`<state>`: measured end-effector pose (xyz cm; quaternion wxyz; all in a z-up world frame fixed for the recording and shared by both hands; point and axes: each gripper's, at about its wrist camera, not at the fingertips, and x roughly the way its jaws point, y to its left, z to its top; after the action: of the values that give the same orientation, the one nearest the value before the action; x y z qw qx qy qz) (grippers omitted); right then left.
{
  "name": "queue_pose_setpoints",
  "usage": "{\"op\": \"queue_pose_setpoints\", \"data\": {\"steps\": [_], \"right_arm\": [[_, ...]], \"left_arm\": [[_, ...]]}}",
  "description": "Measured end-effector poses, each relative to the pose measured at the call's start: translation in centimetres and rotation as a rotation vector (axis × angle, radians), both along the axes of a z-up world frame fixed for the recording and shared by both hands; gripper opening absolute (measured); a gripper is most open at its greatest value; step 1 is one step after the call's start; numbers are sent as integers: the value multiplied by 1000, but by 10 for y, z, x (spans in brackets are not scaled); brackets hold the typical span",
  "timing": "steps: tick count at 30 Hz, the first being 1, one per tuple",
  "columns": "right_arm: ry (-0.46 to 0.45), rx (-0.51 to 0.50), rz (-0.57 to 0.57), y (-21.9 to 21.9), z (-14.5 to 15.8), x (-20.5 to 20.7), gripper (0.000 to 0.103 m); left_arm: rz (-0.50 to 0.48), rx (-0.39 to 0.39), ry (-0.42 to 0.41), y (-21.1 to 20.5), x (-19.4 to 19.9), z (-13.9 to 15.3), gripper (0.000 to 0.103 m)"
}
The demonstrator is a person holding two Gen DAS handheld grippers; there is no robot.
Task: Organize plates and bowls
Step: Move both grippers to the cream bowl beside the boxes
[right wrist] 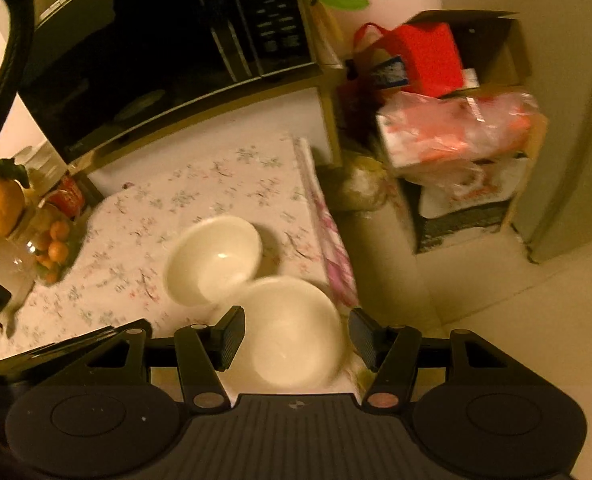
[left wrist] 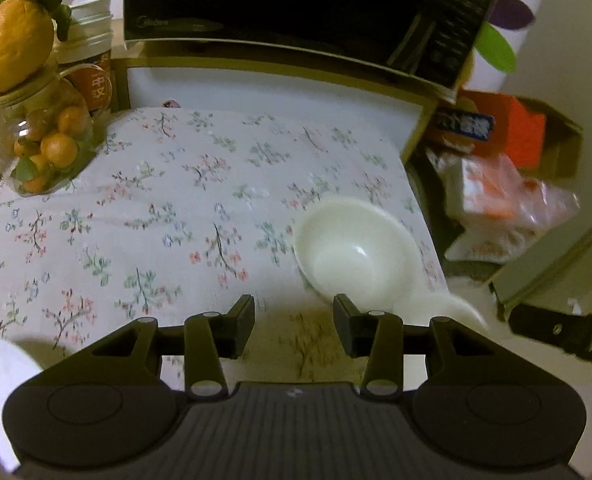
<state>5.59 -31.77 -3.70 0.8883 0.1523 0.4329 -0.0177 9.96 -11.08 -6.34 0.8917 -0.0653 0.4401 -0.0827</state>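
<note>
A: Left wrist view first: what is shown of the step in hand?

B: The left gripper (left wrist: 293, 322) is seen spread apart and empty, held low over the table (left wrist: 135, 208) with its flowered cloth. A white bowl (left wrist: 350, 248) is set on the cloth near the table's right edge, just ahead and to the right of the right finger. Behind and below it a blurred white rim is glimpsed, probably the second dish (left wrist: 462, 312). A microwave (left wrist: 296, 4) is placed at the back, a jar of oranges (left wrist: 49, 144) at the left.

A: And the right wrist view?

B: The right gripper (right wrist: 296, 336) is also held wide apart, nothing grasped. The second dish (right wrist: 296, 328), white and shallow, lies between and just beyond its fingers, apparently touching the deeper bowl (right wrist: 213, 260). Whether it is a plate or a bowl cannot be told through the blur.

A: So which step is judged to be under way?

B: An approach is judged likely; nothing is stacked yet. For the next move, the right gripper would need to be lowered and closed on the near dish's rim, since smooth glazed ware may slip.
</note>
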Motion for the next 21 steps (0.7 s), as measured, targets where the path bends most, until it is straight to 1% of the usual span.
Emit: {"op": "queue_pose_setpoints", "data": {"steps": [3,8,17,21], "right_arm": [[2,26,0,1,-6,19,57],[17,76,-17,-1,-20,45,57],[10,98,-15,-2,-37,77,56],[31,122,-18,2,-43,88,56]], "left_arm": [[21,-15,16,-1,13,-4,40],[45,-74,51,-2,30,-17,40],[48,-76,55,-3,47,-29,38],[37,-73,58,-5,52,-33,38]]}}
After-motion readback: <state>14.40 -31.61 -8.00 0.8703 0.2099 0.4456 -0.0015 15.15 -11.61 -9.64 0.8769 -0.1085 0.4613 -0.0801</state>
